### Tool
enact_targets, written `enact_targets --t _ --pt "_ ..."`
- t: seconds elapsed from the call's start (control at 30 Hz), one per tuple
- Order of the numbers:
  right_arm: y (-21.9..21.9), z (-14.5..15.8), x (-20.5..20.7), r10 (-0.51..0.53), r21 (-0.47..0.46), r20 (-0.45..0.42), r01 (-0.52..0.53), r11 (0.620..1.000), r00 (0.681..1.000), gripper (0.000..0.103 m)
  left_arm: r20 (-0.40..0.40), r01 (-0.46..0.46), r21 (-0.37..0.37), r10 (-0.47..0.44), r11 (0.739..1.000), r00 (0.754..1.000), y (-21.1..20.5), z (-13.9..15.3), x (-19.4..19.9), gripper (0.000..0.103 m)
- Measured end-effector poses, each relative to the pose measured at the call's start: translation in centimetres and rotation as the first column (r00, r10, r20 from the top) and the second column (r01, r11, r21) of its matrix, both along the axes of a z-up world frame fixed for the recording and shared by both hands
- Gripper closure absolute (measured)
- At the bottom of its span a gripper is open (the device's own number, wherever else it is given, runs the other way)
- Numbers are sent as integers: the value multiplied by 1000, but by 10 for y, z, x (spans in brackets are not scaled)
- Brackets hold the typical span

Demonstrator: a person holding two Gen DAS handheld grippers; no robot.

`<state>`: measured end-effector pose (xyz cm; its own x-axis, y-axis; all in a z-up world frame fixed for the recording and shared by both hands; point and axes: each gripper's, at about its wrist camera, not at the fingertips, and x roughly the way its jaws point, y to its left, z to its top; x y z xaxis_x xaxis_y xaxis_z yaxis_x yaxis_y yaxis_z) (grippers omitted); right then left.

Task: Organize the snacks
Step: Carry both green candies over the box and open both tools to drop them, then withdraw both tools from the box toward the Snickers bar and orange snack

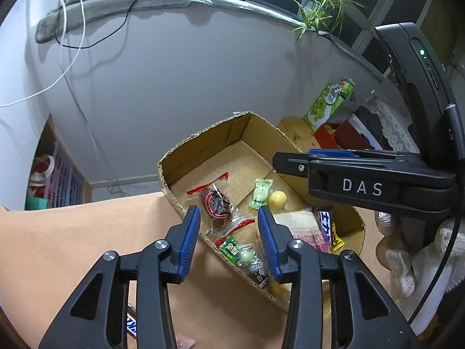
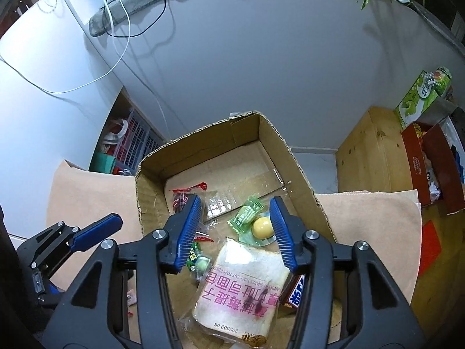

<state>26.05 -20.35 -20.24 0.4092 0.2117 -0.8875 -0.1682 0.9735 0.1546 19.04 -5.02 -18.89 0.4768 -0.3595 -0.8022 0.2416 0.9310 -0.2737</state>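
Now both grippers hang over the open brown cardboard box (image 2: 293, 157) w/ blue pads spread, nothing pinched. Left gripper (image 1: 229, 232) sits above a green-label clear packet (image 1: 247, 257); right gripper (image 2: 235, 232) above the wrapped toast slice w/ pink print (image 2: 244, 288), beside a yellow ball candy (image 2: 262, 226).

Readable print on tool and bread

White letters "DAS" stand on the black right tool (image 1: 361, 187); the clear-wrapped toast slice (image 2: 244, 293) carries "THICK CUT TOAST" and "202609 06".
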Motion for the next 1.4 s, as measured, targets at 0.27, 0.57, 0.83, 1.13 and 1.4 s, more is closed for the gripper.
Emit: enact_targets --t 0.27,0.57,0.83,1.13,1.4 --pt "7 9 -13 18 14 12 -18 1000 1000 51 15 -30 -8 30 1000 999 21 9 -11 63" --pt "27 24 -36 81 44 39 -83 996 996 51 33 -115 -10 116 993 993 76 21 -34 63" --pt "60 24 -61 179 60 33 -181 982 983 51 -1 -233 -28 233 972 973 137 13 -61 63" --pt "102 12 -87 300 62 -6 -299 952 954 51 -83 -311 -40 307 950 948 171 -16 -96 63" --pt "136 -13 -94 362 53 -64 -359 932 930 51 -135 -332 8 330 943 934 176 -48 -108 63"
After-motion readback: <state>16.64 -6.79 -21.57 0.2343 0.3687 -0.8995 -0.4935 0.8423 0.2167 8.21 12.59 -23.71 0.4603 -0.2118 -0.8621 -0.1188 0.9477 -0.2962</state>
